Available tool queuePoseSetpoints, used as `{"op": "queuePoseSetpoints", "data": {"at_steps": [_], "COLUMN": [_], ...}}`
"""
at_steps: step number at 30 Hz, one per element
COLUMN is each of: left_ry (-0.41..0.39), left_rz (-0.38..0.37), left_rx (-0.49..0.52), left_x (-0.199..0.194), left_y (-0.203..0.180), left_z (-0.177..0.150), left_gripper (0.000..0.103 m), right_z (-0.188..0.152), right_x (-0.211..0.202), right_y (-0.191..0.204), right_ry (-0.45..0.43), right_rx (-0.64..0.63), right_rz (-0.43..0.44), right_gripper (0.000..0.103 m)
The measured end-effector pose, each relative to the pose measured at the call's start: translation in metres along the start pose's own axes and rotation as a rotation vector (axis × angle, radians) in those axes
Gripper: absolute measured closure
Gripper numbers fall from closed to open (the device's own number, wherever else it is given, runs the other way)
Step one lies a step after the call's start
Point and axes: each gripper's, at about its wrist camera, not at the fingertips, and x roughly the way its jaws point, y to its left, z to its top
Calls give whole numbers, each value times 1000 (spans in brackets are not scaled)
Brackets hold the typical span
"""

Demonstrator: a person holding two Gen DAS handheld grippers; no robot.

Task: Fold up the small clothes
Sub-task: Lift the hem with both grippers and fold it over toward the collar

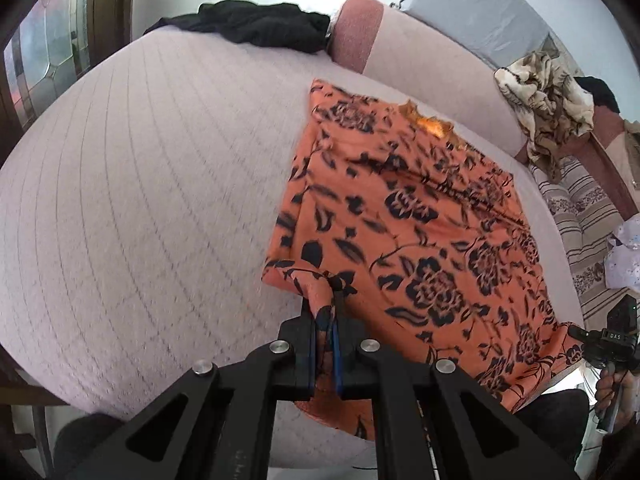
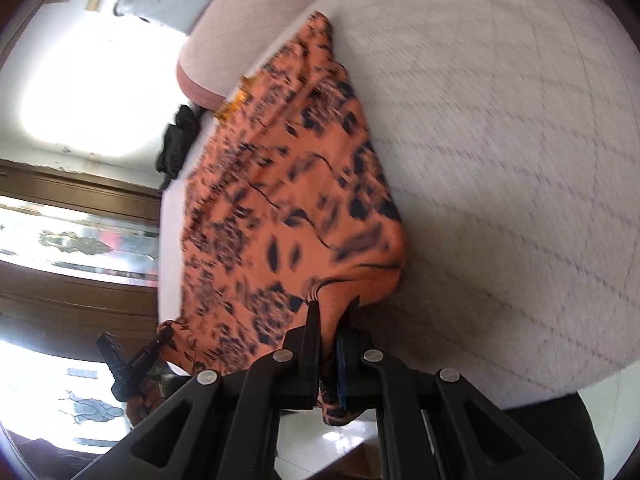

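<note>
We see an orange garment printed with dark navy flowers and leaves (image 1: 404, 216) spread over a pale lilac quilted mattress with thin stitched lines (image 1: 140, 208), lying toward the mattress's near edge. Our left gripper (image 1: 325, 312) has its black jaws pressed together on a bunched corner of this floral cloth, which is drawn up into a small peak between the blue-lined pads. Our right gripper (image 2: 328, 320) is likewise clamped on another near corner of the same cloth, with a fold of the fabric hanging down between and below its fingers. In the left wrist view the right gripper shows at the far right edge, pinching the cloth's other near corner, with part of a hand (image 1: 612, 392) beneath it. Both views are blurred, so the finer print is hard to read. A small yellow-gold patch shows at the garment's far edge. At the far side of the mattress lies a crumpled black garment (image 1: 260, 26), next to a pinkish bolster cushion (image 1: 356, 32). To the right lie a grey pillow (image 1: 480, 12) and a crumpled cream and brown patterned cloth (image 1: 548, 108).
</note>
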Motion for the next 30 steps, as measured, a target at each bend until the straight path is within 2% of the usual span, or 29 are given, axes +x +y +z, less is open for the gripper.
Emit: {"op": "queuePoseSetpoints", "data": {"at_steps": [2, 4, 7, 9, 11, 12, 13, 14, 15, 16, 17, 19, 20, 23, 25, 27, 30], "left_ry": [-26, -72, -185, -252, -244, -210, -169, -107, -56, -27, -20, -74, -96, -146, -152, -167, -139], "left_rz": [-25, -35, -42, -45, -1, 22, 62, 120, 161, 178, 186, 137, 132, 153, 136, 105, 92], "left_rx": [25, 59, 73, 37, 42, 44, 46, 42, 31, 21, -5, -62, -65, -24, -14, -15, -89], "left_x": [2, 7, 17, 35, 75, 102, 129, 159, 182, 195, 199, 182, 169, 131, 106, 88, 83], "left_y": [-7, -20, -41, -50, -63, -65, -66, -63, -58, -51, -42, -27, -22, -22, -23, -26, -30], "left_z": [26, 62, 127, 170, 205, 218, 226, 231, 232, 230, 227, 216, 210, 183, 159, 133, 95], "left_gripper": [97, 97, 97, 97, 93, 92, 85, 62, 49, 50, 50, 45, 40, 40, 40, 35, 29], "right_z": [20, 54, 123, 173, 219, 237, 253, 263, 267, 265, 259, 243, 235, 199, 163, 124, 82], "right_x": [-1, 0, 0, 7, 27, 43, 62, 79, 93, 100, 101, 98, 94, 73, 57, 45, 59], "right_y": [14, 34, 66, 76, 79, 73, 65, 57, 48, 39, 32, 29, 32, 33, 33, 33, 33], "right_ry": [-25, -65, -178, -249, -287, -279, -259, -243, -245, -268, -298, -313, -310, -319, -333, -321, -257], "right_rx": [0, -11, -65, -51, -53, -26, -21, -16, 6, 27, 38, 18, -23, -60, -41, -39, -26], "right_rz": [71, 151, 204, 225, 188, 205, 213, 172, 94, 54, 62, 46, 15, -41, -13, 19, 30], "right_gripper": [97, 97, 97, 97, 96, 93, 90, 72, 41, 32, 32, 32, 32, 32, 32, 32, 32]}}
